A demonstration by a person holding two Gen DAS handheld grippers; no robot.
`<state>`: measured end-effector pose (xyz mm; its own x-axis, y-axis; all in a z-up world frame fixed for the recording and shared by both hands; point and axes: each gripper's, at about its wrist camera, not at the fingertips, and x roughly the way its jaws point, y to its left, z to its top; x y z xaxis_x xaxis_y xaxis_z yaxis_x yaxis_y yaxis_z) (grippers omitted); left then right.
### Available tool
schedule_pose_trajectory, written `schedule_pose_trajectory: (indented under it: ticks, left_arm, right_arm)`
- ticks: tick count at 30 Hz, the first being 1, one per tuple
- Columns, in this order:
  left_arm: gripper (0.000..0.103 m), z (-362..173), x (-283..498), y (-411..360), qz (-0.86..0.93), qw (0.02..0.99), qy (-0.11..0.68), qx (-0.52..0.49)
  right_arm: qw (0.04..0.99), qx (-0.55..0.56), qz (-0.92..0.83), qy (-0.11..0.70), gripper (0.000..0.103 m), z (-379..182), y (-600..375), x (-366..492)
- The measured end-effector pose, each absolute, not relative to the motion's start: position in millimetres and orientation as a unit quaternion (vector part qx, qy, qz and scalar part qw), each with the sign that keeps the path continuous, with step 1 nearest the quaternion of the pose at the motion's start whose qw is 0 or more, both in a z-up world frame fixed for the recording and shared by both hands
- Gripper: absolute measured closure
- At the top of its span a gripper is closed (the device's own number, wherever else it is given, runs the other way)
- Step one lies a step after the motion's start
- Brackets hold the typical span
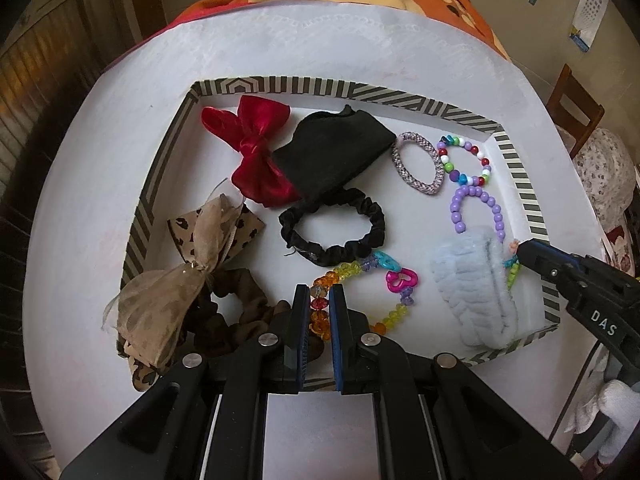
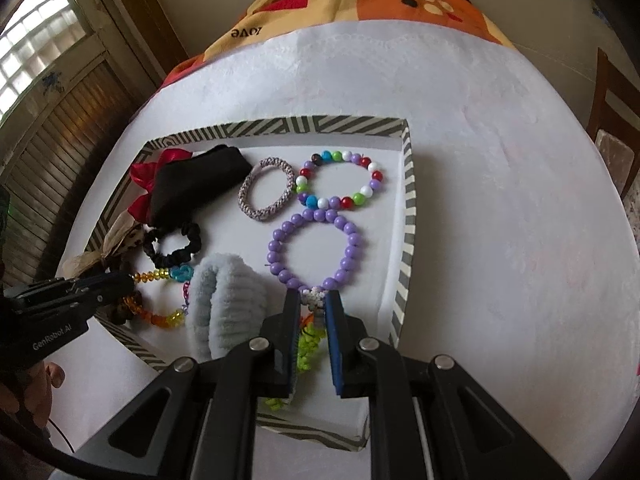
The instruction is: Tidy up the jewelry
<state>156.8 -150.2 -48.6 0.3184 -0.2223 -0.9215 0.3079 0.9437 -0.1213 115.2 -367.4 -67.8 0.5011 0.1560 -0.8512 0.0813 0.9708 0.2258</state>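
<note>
A striped-rim tray [image 1: 168,152] [image 2: 406,240] on the round white table holds hair ties and bead bracelets. My left gripper [image 1: 320,296] stands narrowly apart around the rainbow crystal bracelet [image 1: 384,322] at the tray's near edge; whether it grips it I cannot tell. It shows from the side in the right wrist view [image 2: 120,284]. My right gripper [image 2: 312,304] stands narrowly apart around a small white charm [image 2: 314,298] and green bead strand [image 2: 308,344], just below the purple bead bracelet [image 2: 316,248]. Its tip shows in the left wrist view [image 1: 524,250] beside the pale blue fluffy band [image 1: 468,292] [image 2: 228,300].
The tray also holds a red satin bow [image 1: 252,148], a black pouch [image 1: 332,148], a black scrunchie [image 1: 332,232], a leopard bow [image 1: 192,264], a brown scrunchie [image 1: 236,320], a woven lilac band [image 2: 266,188] and a multicolour bead bracelet [image 2: 344,180]. A wooden chair [image 1: 576,108] stands right.
</note>
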Motion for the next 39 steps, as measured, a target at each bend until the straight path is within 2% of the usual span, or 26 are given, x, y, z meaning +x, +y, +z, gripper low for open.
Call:
schedule_pose_trajectory:
  ticks: [2, 10, 11, 12, 16, 35, 39]
  left_arm:
    - [0.103, -47.3, 157.0, -151.1, -0.162, 0.813, 0.558, 0.042]
    - [0.102, -42.0, 154.1, -146.9, -0.145, 0.824, 0.545, 0.04]
    - [0.096, -40.7, 153.5, -144.8, -0.144, 0.826, 0.544, 0.036]
    - [0.093, -39.8, 153.0, -143.3, -0.142, 0.827, 0.543, 0.033]
    - [0.087, -35.2, 149.8, -139.5, -0.133, 0.831, 0.539, 0.029]
    - [0.087, 5.5, 106.9, -126.4, -0.109, 0.859, 0.5, 0.024]
    - [0.087, 13.4, 97.4, -125.6, -0.105, 0.864, 0.492, 0.027]
  right_arm:
    - [0.858, 0.121, 0.026, 0.498, 0.087, -66.1, -367.0, 114.8]
    - [0.862, 0.135, 0.031, 0.488, 0.062, -55.3, -362.2, 103.7]
    - [0.863, 0.137, 0.031, 0.486, 0.06, -53.2, -362.0, 101.3]
    - [0.865, 0.138, 0.031, 0.482, 0.057, -50.3, -361.5, 98.2]
    - [0.871, 0.139, 0.028, 0.471, 0.053, -40.9, -360.3, 88.2]
    - [0.898, 0.122, 0.025, 0.422, 0.044, 2.4, -332.9, 48.4]
    - [0.903, 0.12, 0.021, 0.412, 0.039, 10.0, -328.3, 39.3]
